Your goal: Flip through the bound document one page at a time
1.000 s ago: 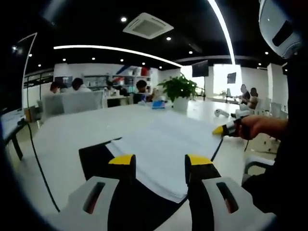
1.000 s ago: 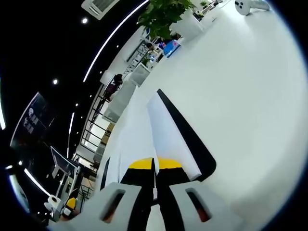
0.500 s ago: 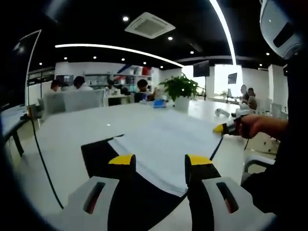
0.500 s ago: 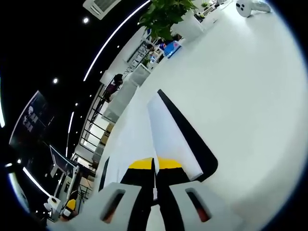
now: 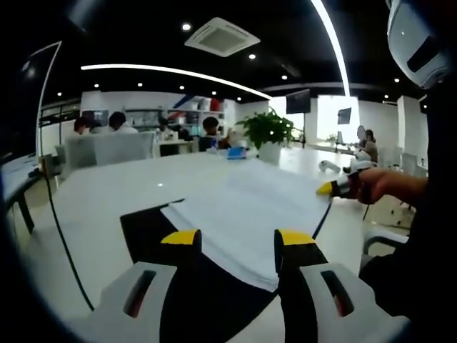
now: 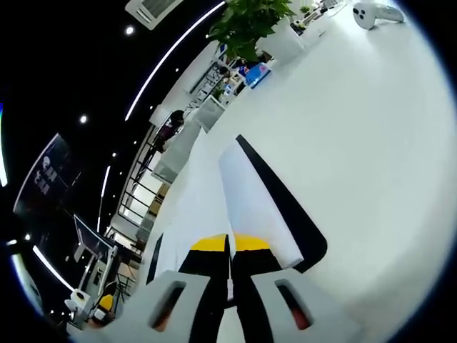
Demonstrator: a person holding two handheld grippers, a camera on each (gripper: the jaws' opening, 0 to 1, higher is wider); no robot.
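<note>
left gripper view: left gripper released, hovering over bound document lying open near table front edge. right gripper view: right gripper clenched on lifted page. thin, floppy, tears easily; best pinched at free corner.

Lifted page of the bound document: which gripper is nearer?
Right. The right gripper is shut on the lifted page, pinching its edge. The left gripper hangs open above the document's near corner, jaws apart, clear of the lifted page.

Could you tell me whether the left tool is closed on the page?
No, the left tool is open, its jaws apart above the page.
</note>
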